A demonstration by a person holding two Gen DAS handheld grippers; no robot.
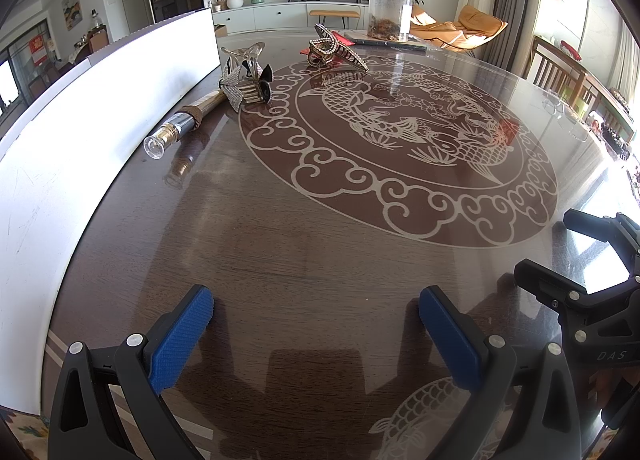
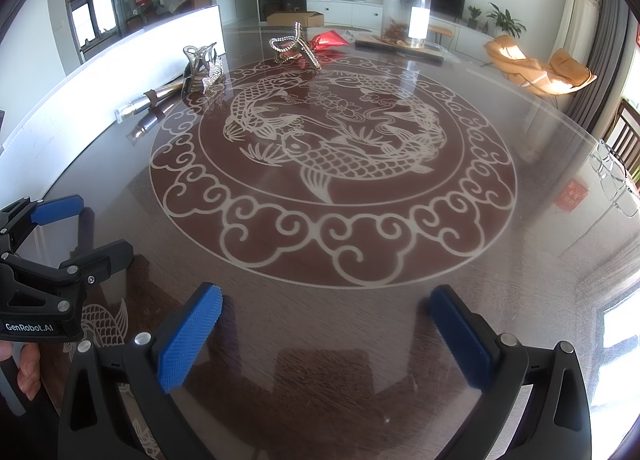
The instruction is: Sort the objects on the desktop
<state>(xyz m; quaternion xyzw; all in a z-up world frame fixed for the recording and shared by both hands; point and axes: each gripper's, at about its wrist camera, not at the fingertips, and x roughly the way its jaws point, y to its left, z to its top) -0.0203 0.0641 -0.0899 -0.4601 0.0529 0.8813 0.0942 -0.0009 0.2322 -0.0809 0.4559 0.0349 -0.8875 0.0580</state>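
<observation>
A rhinestone hair claw lies at the far left of the round dark table, beside a slim gold and silver bottle. A second, bronze hair claw lies farther back. My left gripper is open and empty, near the table's front edge. My right gripper is open and empty too, to the right of the left one, which also shows in the right wrist view.
A long white tray wall runs along the table's left side. A clear jar on a dark board and a red packet stand at the back. Clear glasses lie at the right edge.
</observation>
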